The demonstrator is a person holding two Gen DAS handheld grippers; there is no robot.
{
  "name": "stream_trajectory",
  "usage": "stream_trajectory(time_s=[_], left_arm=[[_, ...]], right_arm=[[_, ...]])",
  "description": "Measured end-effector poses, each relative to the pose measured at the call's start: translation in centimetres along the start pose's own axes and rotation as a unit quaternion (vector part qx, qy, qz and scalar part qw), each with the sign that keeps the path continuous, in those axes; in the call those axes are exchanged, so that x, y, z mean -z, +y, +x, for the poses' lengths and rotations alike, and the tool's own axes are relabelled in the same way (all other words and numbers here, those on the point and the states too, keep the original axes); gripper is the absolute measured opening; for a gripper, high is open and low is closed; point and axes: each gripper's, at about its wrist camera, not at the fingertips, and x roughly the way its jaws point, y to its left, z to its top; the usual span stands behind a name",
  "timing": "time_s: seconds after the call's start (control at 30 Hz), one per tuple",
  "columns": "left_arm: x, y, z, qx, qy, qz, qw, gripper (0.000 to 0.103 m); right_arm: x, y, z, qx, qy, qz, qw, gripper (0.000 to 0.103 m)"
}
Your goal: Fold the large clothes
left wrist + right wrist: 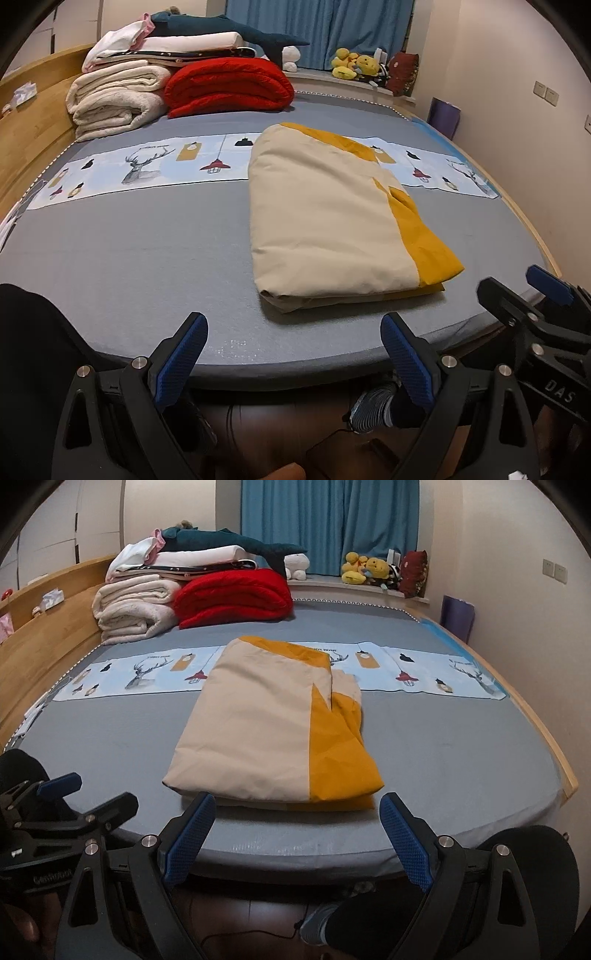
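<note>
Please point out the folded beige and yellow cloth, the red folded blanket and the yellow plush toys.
Folded beige and yellow cloth [258,731]: right wrist view, beige top panel.
Red folded blanket [229,86]: left wrist view, upper fold.
Yellow plush toys [364,568]: right wrist view, middle of group.

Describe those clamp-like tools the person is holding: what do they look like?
Each gripper, left and right, is a black plastic frame with triangular cut-outs and silver bolts, ending in two fingers faced with ridged blue rubber pads. White lettering marks their sides. No cables are visible on them.

Open grey bed [461,753] surface lies left, right and front of the folded cloth [258,738]; beyond it, stacked blankets [140,609] and red quilt [236,594] block the far-left corner.
</note>
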Motion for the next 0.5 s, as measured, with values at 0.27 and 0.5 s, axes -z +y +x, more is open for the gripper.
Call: stream_trajectory(time_s=[0.27,0.5], left_arm=[[-0.25,-0.29,-0.29,0.008,-0.012,0.003,0.9999,0.094],[-0.42,-0.30,-0.27,0.009,-0.013,0.003,0.9999,0.094]], right_arm=[[-0.11,0.09,0.31,0.000,0.000,-0.001,1.000,0.090],[-0.47,-0.07,0.46,-0.001,-0.005,0.001,1.000,0.090]])
